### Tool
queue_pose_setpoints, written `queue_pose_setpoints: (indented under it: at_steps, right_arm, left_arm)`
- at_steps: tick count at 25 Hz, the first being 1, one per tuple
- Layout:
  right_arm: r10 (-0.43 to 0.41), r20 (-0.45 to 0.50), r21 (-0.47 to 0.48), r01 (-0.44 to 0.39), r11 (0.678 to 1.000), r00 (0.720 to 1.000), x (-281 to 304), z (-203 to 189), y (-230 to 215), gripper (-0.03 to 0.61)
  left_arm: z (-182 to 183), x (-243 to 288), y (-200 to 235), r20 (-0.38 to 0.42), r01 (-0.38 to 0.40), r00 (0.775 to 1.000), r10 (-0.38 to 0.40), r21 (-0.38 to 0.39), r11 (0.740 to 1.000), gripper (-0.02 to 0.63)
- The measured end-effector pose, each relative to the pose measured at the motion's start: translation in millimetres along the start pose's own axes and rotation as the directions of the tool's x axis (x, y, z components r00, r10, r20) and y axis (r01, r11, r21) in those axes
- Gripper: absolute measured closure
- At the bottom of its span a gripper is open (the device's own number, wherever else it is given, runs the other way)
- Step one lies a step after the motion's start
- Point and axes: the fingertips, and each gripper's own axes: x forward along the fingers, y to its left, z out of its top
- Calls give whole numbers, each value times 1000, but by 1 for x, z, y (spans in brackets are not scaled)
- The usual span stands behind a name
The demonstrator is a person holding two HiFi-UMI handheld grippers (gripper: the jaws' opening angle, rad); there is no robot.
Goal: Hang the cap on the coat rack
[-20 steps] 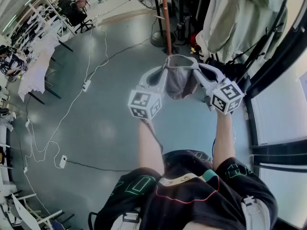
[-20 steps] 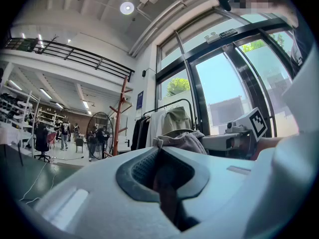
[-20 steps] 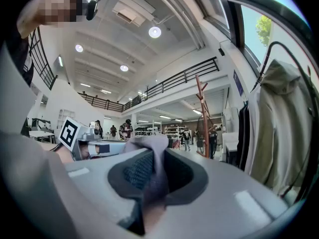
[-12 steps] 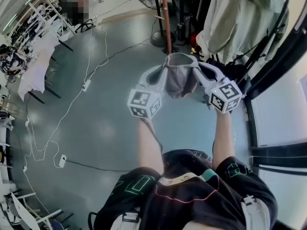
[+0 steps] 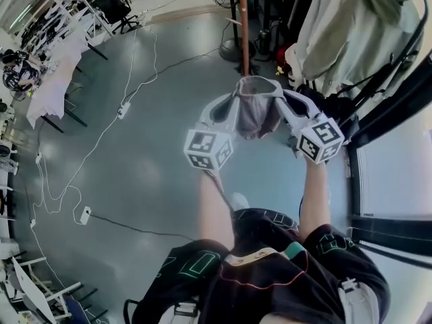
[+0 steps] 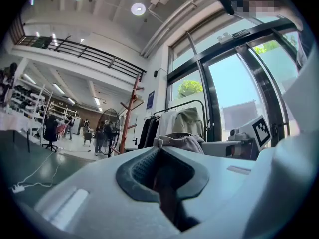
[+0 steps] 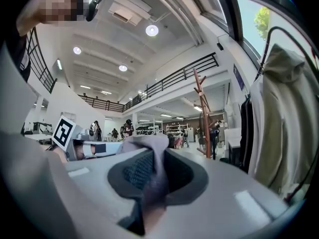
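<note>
Moved closer since the earlier frame: the reddish-brown wooden coat rack with angled pegs point(image 5: 241, 25) sits nearer the grippers, grip unchanged. Grey soft fabric cap point(image 5: 255, 113) hangs stretched between both, in the air in front of the person, short of the rack. Left gripper point(image 5: 233, 104) pinched nearly closed on one rim edge. Right gripper point(image 5: 279, 100) clamped on the opposite edge, fabric bunched between its pads. Two-sided hold likely keeps the opening spread so it can drop over a peg. Not hung yet.
</note>
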Motion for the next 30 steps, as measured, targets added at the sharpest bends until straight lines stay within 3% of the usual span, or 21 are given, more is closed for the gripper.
queue_pose_setpoints:
  at_steps: [6,18,30]
  right_arm:
    - [11,-34,9,-10,1000,999,52,-11,1,509]
    - [-100,-22,-20,100,995,995,211,17,-42,509]
    - [-236,-39,-28,235,972,971,241,26,-102,509]
  left_arm:
    - [-5,10,52,-5,-29,1000,29,-29,999,591]
    - [27,89,198,10,88,996,-88,1,996,592]
    - [30,168,221,12,212,977,-212,-9,977,591]
